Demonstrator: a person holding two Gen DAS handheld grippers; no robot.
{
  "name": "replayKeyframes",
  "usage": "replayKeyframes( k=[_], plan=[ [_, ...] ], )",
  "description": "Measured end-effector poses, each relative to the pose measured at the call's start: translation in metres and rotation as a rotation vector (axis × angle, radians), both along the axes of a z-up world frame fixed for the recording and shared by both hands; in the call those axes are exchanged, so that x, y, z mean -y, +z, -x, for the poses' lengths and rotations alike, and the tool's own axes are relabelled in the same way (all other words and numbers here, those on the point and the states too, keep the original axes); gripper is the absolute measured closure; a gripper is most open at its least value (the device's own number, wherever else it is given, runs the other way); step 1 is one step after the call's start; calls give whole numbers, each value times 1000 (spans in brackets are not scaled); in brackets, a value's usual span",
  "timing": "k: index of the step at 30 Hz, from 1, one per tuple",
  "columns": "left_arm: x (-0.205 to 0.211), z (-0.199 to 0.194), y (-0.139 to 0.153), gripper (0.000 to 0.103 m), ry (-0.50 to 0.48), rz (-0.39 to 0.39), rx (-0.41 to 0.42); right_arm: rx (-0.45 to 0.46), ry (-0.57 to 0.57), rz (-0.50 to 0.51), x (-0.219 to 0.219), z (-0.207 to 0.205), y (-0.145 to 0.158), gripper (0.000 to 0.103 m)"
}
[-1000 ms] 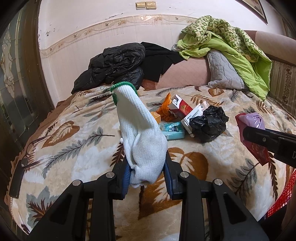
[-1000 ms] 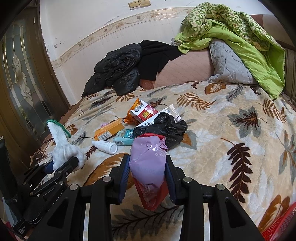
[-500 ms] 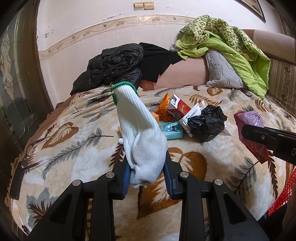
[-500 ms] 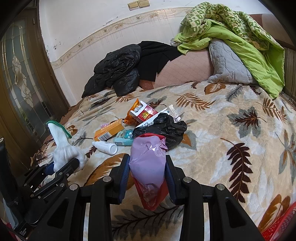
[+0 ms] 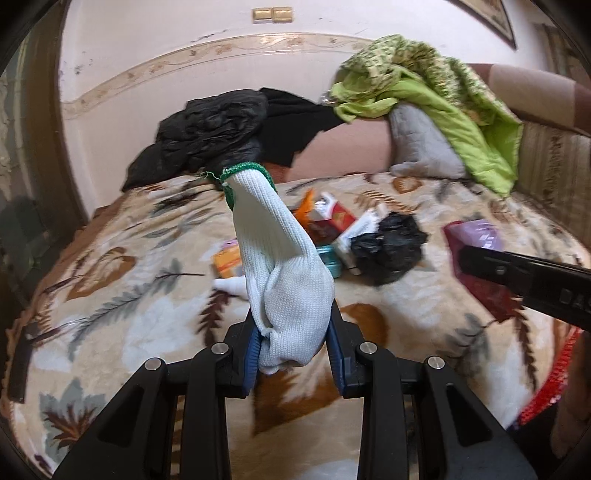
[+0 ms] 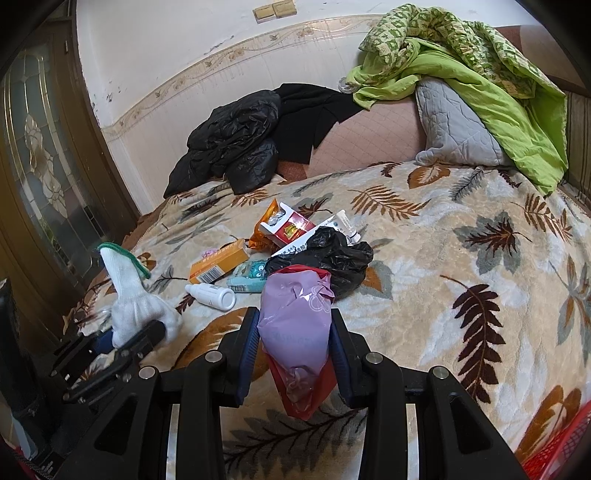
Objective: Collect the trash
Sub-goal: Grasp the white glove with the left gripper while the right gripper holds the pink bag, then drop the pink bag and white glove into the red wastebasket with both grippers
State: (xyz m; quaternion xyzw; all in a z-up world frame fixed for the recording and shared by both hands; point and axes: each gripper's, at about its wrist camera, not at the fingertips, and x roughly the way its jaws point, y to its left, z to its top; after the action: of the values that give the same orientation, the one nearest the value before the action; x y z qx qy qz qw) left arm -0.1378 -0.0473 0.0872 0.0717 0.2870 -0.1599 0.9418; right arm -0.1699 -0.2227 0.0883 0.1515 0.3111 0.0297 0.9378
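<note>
Two grips w/ us over the bed [image 6: 461, 258]: left hand-held gripper [image 5: 293, 354] clamps a white glove [image 5: 284, 280], right hand-held gripper [image 6: 293, 354] pinches a purple bag [image 6: 295, 317]. More trash mid-bed: black bag [image 6: 332, 258], orange box [image 6: 218, 264], white bottle [image 6: 210, 295].

We are looking across a bed [image 6: 461, 258] spread with a cream blanket [image 5: 122, 295] patterned in brown and grey leaves. A white wall [image 6: 166, 55] with a floral border strip [image 6: 236, 55] is rising behind it, two brass switch plates [image 6: 275, 9] sitting high up. A dark wooden door [image 6: 40, 177] with patterned glass is standing at the left. A black jacket [image 6: 236, 140], a grey pillow [image 6: 454, 129] and a green quilt [image 6: 480, 66] are lying heaped at the head.
</note>
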Motion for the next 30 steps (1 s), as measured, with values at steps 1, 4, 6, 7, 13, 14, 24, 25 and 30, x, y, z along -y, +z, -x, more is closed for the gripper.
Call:
replayKeyframes(
  k=[1, 4, 6, 7, 13, 14, 24, 25, 30],
  plan=[
    [2, 3, 0, 73, -26, 12, -4, 1, -5, -10, 1, 1, 1, 64],
    [8, 8, 3, 73, -95, 23, 6, 1, -18, -68, 12, 13, 3, 64],
    [15, 11, 4, 73, -142, 33, 1, 8, -42, -124, 27, 26, 7, 64],
    [18, 13, 5, 73, -168, 43, -7, 6, -50, -147, 34, 32, 8, 64],
    [56, 39, 13, 73, -327, 74, -41, 8, -127, -168, 80, 92, 20, 64],
    [66, 44, 14, 73, -350, 71, -40, 9, -142, -169, 87, 102, 22, 64],
    [166, 113, 32, 73, -671, 41, -77, 2, -384, -180, 169, 214, 24, 63],
    [177, 120, 34, 73, -706, 44, -88, 5, -410, -182, 176, 225, 25, 63],
    [226, 151, 31, 73, -828, 35, -164, 10, -527, -194, 209, 265, 22, 62]
  ],
)
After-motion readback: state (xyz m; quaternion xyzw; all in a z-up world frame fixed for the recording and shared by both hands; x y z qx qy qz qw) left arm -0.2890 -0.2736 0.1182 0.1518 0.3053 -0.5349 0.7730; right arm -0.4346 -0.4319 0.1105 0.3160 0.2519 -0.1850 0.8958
